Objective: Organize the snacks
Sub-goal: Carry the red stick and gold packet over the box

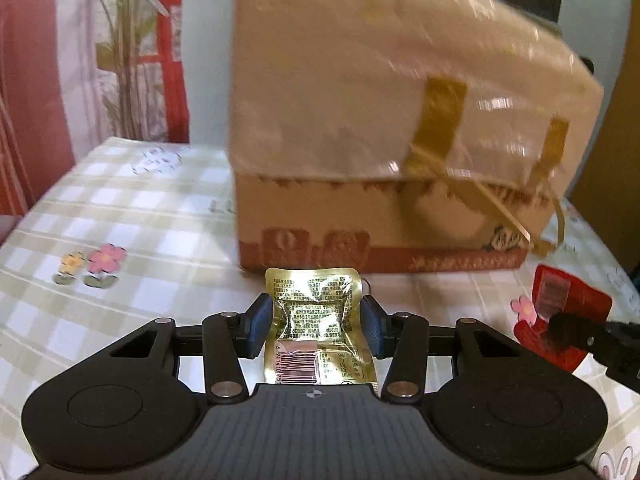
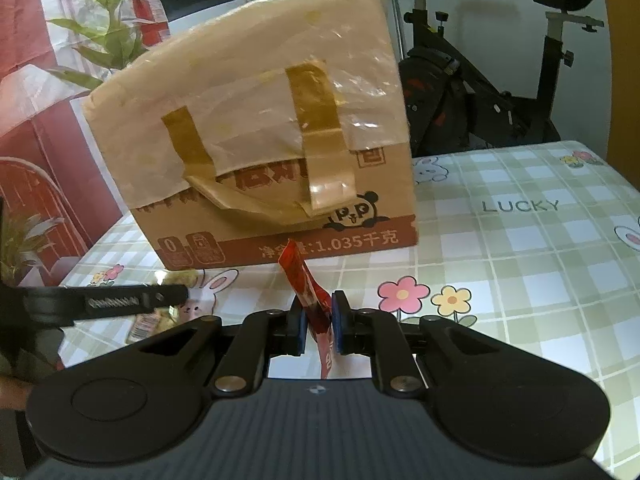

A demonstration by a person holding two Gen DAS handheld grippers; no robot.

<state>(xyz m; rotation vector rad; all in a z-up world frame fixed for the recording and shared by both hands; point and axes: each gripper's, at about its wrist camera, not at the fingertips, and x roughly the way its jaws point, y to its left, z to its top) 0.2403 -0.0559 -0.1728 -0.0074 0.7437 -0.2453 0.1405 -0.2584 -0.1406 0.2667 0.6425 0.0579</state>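
Left gripper (image 1: 316,316) clamps gold packet (image 1: 318,320); right gripper (image 2: 319,322) pinches red packet (image 2: 310,300); only right view shows exercise bike (image 2: 500,80)

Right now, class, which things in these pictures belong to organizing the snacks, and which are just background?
Belong to the job:
gold snack packet, in the left tongs
red snack packet, in the right tongs
cardboard box

Just about:
potted plant
exercise bike
checked tablecloth

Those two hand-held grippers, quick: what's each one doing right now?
Left hand-held gripper: closed on the gold snack packet.
Right hand-held gripper: closed on the red snack packet.
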